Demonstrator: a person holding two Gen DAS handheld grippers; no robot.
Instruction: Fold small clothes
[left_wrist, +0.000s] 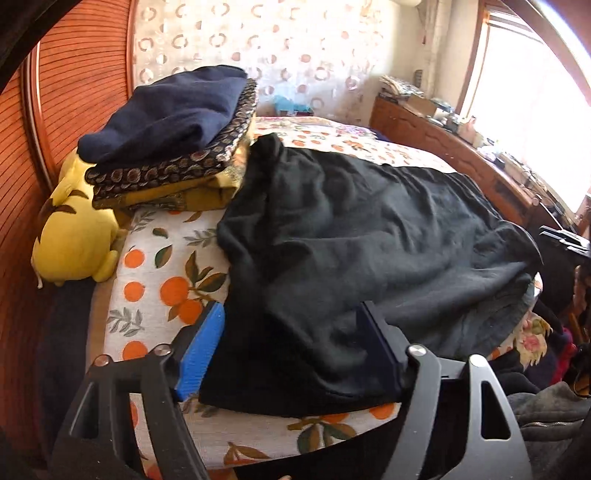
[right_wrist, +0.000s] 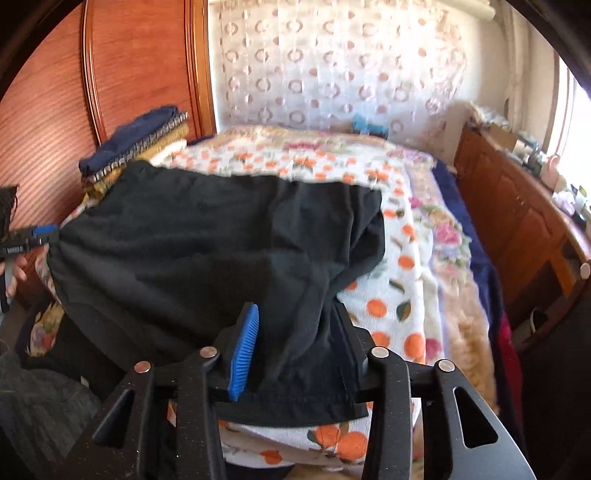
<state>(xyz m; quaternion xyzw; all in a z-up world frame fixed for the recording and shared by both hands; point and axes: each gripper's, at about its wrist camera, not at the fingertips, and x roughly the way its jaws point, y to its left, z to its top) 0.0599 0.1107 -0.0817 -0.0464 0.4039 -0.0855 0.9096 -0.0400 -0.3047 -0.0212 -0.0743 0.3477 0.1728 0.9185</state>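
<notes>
Bed (right_wrist: 413, 258): covered by a white spread printed with oranges, bearing everything below; its near edge drops to a heap of other clothes, so anything dragged past that edge would likely slide off. Black garment (left_wrist: 369, 236): the piece being folded, spread across the near half of the bed, wrinkled, one far corner riding up against the stack; its near edge runs between both sets of jaws. Judged risk: the cloth is limp and seems doubled in places, so a lift by one layer alone could leave the lower layer behind and spoil the fold. Stack of folded clothes (left_wrist: 173, 136): navy on top, patterned and mustard beneath, by the headboard, touching the garment's corner; a forward sweep of the black cloth could snag or topple it. Yellow plush toy (left_wrist: 74, 229): wedged between stack and headboard, clear of the work. Left gripper (left_wrist: 291, 343): jaws stand wide, cloth lying between them but not visibly pinched; from the right wrist view its tip appears to meet the garment's corner, grip uncertain. Right gripper (right_wrist: 295, 347): jaws fairly wide, a bunched fold of cloth lying between them; I cannot tell whether it is truly clamped. An uneven pull between the two would skew the fold.
</notes>
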